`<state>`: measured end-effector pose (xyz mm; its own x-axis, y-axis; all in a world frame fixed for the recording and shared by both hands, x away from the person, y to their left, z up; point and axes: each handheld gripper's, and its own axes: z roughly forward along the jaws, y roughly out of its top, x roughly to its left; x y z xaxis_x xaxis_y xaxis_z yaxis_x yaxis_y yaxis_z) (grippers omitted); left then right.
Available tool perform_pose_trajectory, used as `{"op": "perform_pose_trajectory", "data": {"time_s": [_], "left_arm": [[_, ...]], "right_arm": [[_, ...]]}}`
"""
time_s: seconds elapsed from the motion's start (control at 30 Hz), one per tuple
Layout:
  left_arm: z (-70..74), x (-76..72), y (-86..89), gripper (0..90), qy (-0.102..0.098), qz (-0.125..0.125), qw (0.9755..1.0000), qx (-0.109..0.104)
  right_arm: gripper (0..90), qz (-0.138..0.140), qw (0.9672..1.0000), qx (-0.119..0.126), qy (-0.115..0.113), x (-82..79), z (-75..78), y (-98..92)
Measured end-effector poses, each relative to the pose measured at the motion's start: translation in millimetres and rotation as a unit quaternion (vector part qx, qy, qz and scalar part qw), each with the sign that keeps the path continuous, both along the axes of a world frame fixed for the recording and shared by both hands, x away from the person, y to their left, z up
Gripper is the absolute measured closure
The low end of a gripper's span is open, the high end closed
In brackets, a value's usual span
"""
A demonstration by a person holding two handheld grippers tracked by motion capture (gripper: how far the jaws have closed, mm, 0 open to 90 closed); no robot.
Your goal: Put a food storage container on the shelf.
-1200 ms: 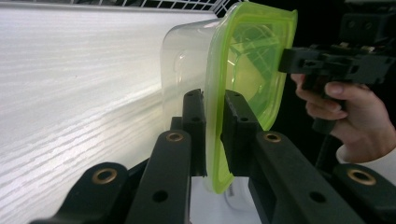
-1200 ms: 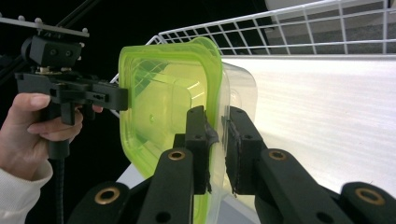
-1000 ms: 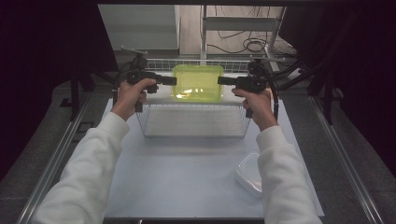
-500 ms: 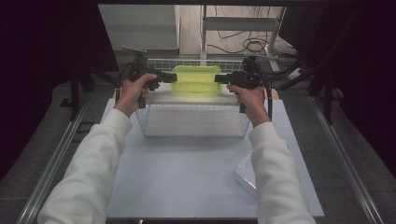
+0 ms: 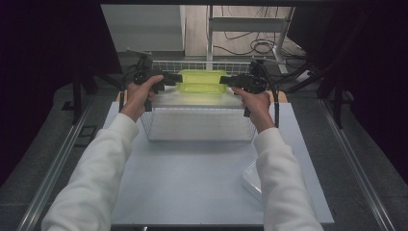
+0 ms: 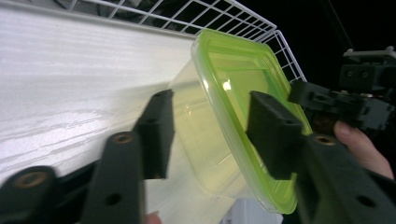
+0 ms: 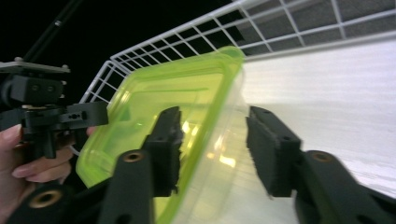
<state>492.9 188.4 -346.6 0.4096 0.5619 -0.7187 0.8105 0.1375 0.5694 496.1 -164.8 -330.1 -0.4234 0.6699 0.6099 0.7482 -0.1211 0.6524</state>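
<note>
A clear plastic container with a lime-green lid (image 5: 202, 81) sits at twelve o'clock in the white wire basket (image 5: 198, 126) on the pale table (image 5: 192, 183). The left claw (image 5: 172, 80), at its nine o'clock, and the right claw (image 5: 226, 80), at its three o'clock, have just been opening; each straddles the container's rim with its pads standing clear.
</note>
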Motion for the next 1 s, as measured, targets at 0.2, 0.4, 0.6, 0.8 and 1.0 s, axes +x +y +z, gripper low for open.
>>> {"op": "perform_pose_trajectory", "data": {"time_s": [0.2,0.4,0.6,0.8,1.0], "left_arm": [[7.5,-7.1,1.2,34.9,-0.031,0.020,0.9992,0.016],[22.9,-24.9,6.1,30.8,-0.066,0.015,0.9976,0.013],[31.0,-59.9,8.5,30.7,-0.098,-0.007,0.9949,0.025],[24.2,-93.0,16.0,30.2,-0.116,-0.013,0.9922,0.044],[2.6,-135.9,21.7,29.1,-0.130,-0.032,0.9885,0.070]], "right_arm": [[42.3,-0.002,0.9993,-0.009,-0.036,-10.4,13.9,0.1],[40.6,-0.002,0.9978,-0.034,-0.057,-21.3,25.3,-9.6],[35.1,0.031,0.9945,-0.069,-0.072,-44.7,31.3,-14.6],[31.1,0.073,0.9899,-0.088,-0.084,-70.3,28.2,-15.2],[28.9,0.100,0.9831,-0.123,-0.092,-103.3,13.8,-21.2]]}}
